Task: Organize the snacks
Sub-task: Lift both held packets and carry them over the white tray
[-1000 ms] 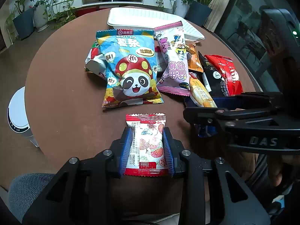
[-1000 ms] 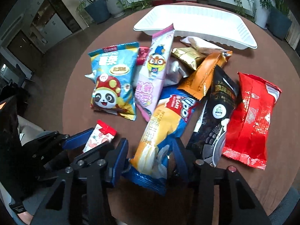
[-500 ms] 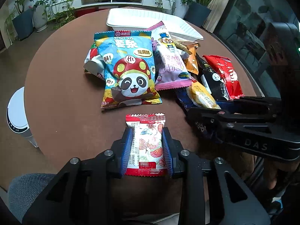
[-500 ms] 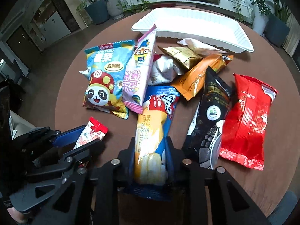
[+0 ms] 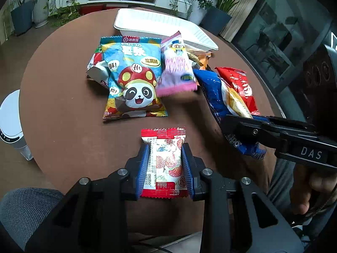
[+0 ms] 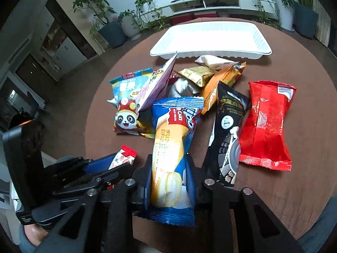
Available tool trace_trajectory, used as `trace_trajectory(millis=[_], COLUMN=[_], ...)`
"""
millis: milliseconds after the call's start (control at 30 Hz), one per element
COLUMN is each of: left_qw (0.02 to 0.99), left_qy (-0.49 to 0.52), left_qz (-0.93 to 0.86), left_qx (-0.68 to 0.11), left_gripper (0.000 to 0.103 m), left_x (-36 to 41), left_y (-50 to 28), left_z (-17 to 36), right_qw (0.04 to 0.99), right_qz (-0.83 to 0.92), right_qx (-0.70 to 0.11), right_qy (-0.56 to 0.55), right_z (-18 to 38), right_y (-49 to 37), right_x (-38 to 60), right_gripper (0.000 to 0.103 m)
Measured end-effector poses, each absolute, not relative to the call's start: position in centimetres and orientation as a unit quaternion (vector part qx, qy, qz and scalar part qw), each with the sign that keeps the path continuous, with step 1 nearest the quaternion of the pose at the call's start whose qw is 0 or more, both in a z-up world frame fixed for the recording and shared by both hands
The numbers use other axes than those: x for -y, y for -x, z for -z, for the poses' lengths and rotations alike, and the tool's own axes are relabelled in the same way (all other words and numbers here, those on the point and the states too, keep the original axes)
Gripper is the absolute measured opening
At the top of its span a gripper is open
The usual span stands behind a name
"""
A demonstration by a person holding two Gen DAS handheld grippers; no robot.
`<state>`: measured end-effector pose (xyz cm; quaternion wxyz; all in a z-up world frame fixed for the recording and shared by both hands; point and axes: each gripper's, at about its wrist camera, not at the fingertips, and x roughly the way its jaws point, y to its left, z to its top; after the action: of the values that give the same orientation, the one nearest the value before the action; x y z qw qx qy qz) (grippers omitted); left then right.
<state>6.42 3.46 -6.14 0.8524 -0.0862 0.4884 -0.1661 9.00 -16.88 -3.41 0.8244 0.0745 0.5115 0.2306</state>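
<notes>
A small red-and-white candy packet (image 5: 164,162) is clamped between the blue pads of the left claw (image 5: 164,164), at the near edge of the round brown tabletop (image 5: 63,109). A blue cake packet (image 6: 172,147) is gripped by the right claw (image 6: 169,181). The remaining snacks are heaped mid-tabletop, just before a white tray (image 6: 210,40) at the far edge.

The left wrist camera sat just behind the left gripper (image 5: 164,164), looking forward and down along its fingers across the round table (image 5: 63,109) toward the white tray (image 5: 147,21) far ahead. The right wrist camera looked likewise over the right gripper (image 6: 169,181), close above the table. Both views shared the snack pile, the tray, and each other's gripper.
</notes>
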Motion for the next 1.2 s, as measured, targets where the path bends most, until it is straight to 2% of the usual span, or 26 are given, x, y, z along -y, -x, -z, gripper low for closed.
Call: trace_trajectory(millis=[667, 933, 1200], left_qw=[0.853, 0.867, 0.885], left_qy=[0.128, 0.143, 0.127], left_qz=[0.195, 0.2, 0.179], left_qx=[-0.466, -0.433, -0.41], left_gripper=[0.029, 0.029, 0.029], left_x=[-4.1, -7.1, -10.9], left_y=[-7.1, -9.5, -16.2], left_z=[3.4, -1.6, -5.9], right_qw=[0.822, 0.837, 0.872], right_qz=[-0.248, -0.229, -0.153], right_qx=[-0.496, -0.468, -0.433], right_qy=[-0.13, -0.165, -0.171], right_z=[2.5, 0.3, -2.3], right_y=[-8.3, -10.1, -15.1], right_x=[18.7, 22.9, 29.8], right_gripper=[0.03, 0.03, 0.03])
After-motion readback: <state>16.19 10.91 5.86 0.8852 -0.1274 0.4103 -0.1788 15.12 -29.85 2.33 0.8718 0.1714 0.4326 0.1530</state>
